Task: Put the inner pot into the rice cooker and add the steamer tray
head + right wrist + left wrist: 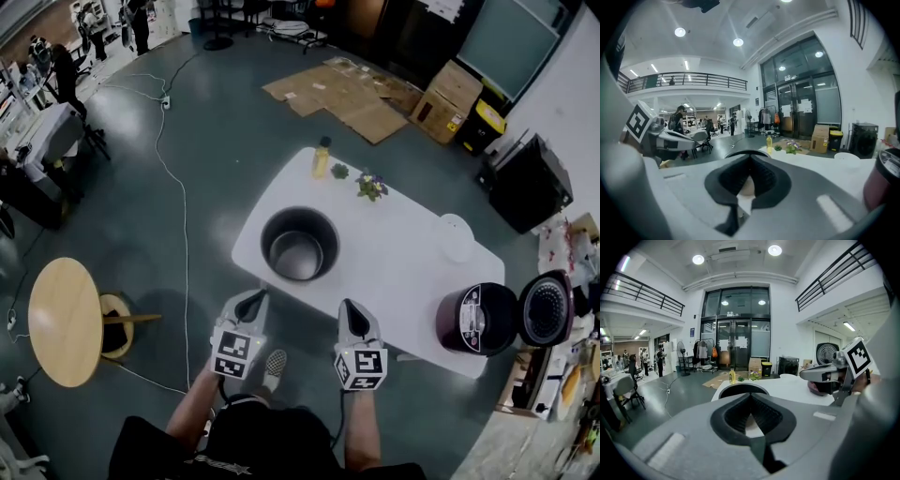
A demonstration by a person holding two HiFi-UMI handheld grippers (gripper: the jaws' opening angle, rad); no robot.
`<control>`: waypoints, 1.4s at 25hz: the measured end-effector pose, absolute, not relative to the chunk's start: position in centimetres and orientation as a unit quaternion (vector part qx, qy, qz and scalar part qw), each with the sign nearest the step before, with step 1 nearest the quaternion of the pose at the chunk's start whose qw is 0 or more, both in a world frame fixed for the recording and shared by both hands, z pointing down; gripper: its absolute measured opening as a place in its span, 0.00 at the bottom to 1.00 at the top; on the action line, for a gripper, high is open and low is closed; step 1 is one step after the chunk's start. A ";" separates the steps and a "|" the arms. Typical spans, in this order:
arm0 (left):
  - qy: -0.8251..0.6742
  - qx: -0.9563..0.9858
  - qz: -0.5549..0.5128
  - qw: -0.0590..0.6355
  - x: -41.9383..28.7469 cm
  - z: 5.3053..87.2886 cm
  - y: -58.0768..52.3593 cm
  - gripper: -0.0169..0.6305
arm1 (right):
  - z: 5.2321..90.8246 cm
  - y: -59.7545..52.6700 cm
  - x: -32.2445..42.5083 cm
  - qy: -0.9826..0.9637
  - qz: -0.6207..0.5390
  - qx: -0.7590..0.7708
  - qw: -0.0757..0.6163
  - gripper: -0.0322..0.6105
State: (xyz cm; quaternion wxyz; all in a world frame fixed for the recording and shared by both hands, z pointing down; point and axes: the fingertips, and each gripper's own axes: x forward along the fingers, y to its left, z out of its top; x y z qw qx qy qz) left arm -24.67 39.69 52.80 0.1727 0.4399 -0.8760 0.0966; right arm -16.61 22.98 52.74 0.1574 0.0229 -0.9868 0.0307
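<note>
The dark metal inner pot (299,244) stands empty near the front left of the white table (394,262). Its rim shows just past the jaws as the pot (739,387) in the left gripper view and the pot (744,153) in the right gripper view. The maroon rice cooker (476,319) sits at the table's right end with its lid (547,308) swung open. A white round steamer tray (457,236) lies behind it. My left gripper (254,300) and right gripper (349,309) hover side by side at the table's near edge, short of the pot. Both are shut and hold nothing.
A yellow bottle (322,157) and two small plants (371,185) stand at the table's far edge. A round wooden table (64,322) is on the left, with cables on the floor. Cardboard sheets (342,94) and boxes lie beyond. People stand far off at the left.
</note>
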 end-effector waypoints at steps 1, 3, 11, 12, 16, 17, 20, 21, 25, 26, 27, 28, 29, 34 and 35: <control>-0.876 0.439 0.096 0.177 -25.3 53.2 39.7 0.04 | 53.1 22.9 -17.2 -0.986 0.033 0.024 0.161 0.06; -0.875 0.438 0.095 0.184 -26.4 53.9 39.6 0.04 | 53.9 22.7 -18.4 -0.984 0.037 0.027 0.170 0.06; -0.879 0.418 0.087 0.211 -31.2 56.6 39.1 0.05 | 56.7 20.6 -22.4 -0.977 0.062 0.057 0.194 0.09; -0.881 0.413 0.085 0.215 -31.8 56.9 39.0 0.05 | 57.0 20.3 -22.9 -0.976 0.067 0.059 0.196 0.21; -0.885 0.398 0.073 0.231 -33.9 58.3 38.7 0.06 | 58.3 19.4 -24.8 -0.974 0.073 0.065 0.202 0.28; -0.884 0.397 0.067 0.236 -34.3 58.5 38.6 0.10 | 58.6 19.3 -25.2 -0.974 0.076 0.065 0.205 0.29; -0.878 0.403 0.056 0.253 -35.2 59.5 37.7 0.24 | 59.7 18.5 -26.5 -0.971 0.084 0.065 0.216 0.32; -0.874 0.407 0.053 0.259 -35.4 59.9 37.3 0.28 | 60.0 18.2 -26.8 -0.970 0.085 0.068 0.217 0.34; -0.866 0.410 0.049 0.281 -36.4 61.9 36.3 0.44 | 61.5 17.4 -28.2 -0.968 0.088 0.077 0.222 0.40; -0.866 0.409 0.049 0.284 -36.6 62.4 36.1 0.46 | 61.9 17.4 -28.5 -0.967 0.089 0.076 0.226 0.42; -0.865 0.408 0.048 0.287 -36.8 62.7 36.0 0.47 | 62.4 17.4 -28.7 -0.966 0.090 0.076 0.230 0.42; -0.865 0.407 0.048 0.290 -37.0 63.0 36.0 0.48 | 62.8 17.4 -29.0 -0.965 0.091 0.075 0.234 0.42; -0.865 0.406 0.048 0.292 -37.2 63.3 36.0 0.48 | 63.1 17.4 -29.2 -0.964 0.092 0.074 0.237 0.42; -0.864 0.401 0.048 0.301 -37.9 64.6 36.0 0.48 | 64.7 17.4 -29.8 -0.960 0.097 0.071 0.252 0.42; -0.864 0.400 0.049 0.303 -38.1 64.9 35.9 0.48 | 65.0 17.5 -29.9 -0.959 0.098 0.070 0.255 0.42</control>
